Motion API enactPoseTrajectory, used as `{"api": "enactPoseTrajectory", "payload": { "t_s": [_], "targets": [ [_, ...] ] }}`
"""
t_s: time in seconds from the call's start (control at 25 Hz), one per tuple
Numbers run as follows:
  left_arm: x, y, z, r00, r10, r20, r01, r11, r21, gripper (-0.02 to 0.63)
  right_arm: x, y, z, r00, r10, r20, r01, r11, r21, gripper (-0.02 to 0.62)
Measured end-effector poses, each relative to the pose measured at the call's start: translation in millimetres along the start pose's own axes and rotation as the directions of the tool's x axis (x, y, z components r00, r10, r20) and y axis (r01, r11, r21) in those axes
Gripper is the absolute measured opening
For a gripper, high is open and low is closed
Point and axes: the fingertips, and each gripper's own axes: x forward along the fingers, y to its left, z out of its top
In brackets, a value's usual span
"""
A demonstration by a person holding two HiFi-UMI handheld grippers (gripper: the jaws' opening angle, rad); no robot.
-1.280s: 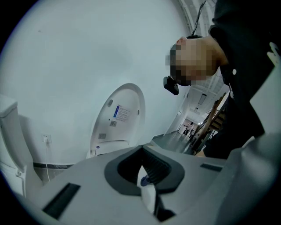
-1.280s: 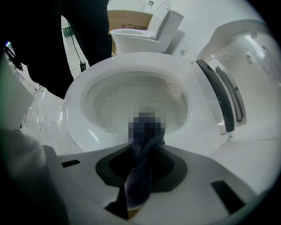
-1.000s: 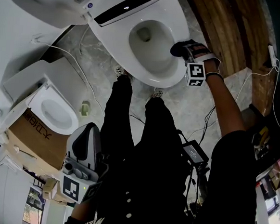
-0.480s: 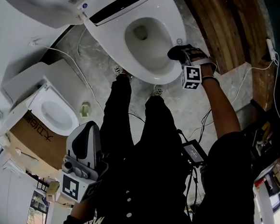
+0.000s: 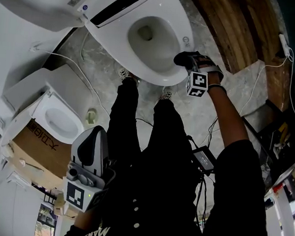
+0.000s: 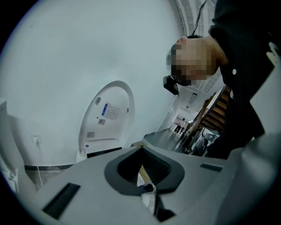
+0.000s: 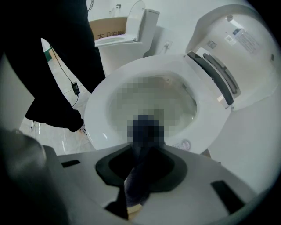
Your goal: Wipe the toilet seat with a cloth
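Sanitary-ware showroom, prob.: toilet (image 5: 181,23) + 2nd toilet (image 5: 56,118) by cardboard box (image 5: 38,149) on marble floor (image 5: 93,67), wood stairs (image 5: 230,30).

Two toilets (image 5: 116,33) (image 5: 61,118), one cloth (image 5: 184,57), two grippers (image 5: 90,145) (image 5: 193,61)

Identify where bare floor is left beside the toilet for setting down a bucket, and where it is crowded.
Bare marble floor lies between the toilet and the second toilet, crossed by a thin cable. Crowded: the front of the bowl, with the person's legs and the right gripper holding the cloth.

Dark cloth (image 7: 137,173), seemingly pressed on white toilet seat (image 7: 97,115)
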Motion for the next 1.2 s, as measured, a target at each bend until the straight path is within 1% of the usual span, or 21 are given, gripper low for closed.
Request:
{"api": "enactPoseTrajectory", "payload": {
  "t_s": [0.16, 0.4, 0.6, 0.68, 0.84, 1.0, 1.2],
  "targets": [
    [3, -1, 2, 1.0, -0.015, -0.002, 0.015, 1.0, 0.009, 0.008, -2, 6, 2, 1.0, -0.005, 0.008, 0.004, 0.995, 0.1, 0.087],
    [4, -1, 3, 1.0, -0.024, -0.004, 0.024, 1.0, 0.02, 0.009, -5, 18, 3, 1.0, 0.005, 0.021, -0.009, 0.982, 0.188, 0.087],
    [4, -4, 4, 0.999, -0.032, -0.003, 0.032, 0.999, 0.025, 0.009, -7, 27, 8, 0.999, 0.017, 0.043, -0.026, 0.974, 0.226, 0.087],
    [3, -5, 3, 1.0, -0.03, -0.003, 0.03, 0.999, 0.024, 0.009, -8, 31, 9, 0.999, 0.017, 0.049, -0.029, 0.966, 0.259, 0.087],
    [0, -6, 2, 0.999, -0.033, -0.003, 0.033, 0.999, 0.025, 0.009, -11, 40, 12, 0.998, 0.014, 0.059, -0.034, 0.931, 0.364, 0.087],
    [0, -7, 2, 0.999, -0.032, -0.003, 0.032, 0.999, 0.024, 0.009, -13, 48, 18, 0.997, 0.017, 0.076, -0.048, 0.898, 0.438, 0.087],
    [-1, -6, 2, 0.999, -0.036, -0.003, 0.036, 0.999, 0.022, 0.008, -15, 54, 23, 0.995, 0.016, 0.094, -0.065, 0.83, 0.554, 0.087]
  ]
}}
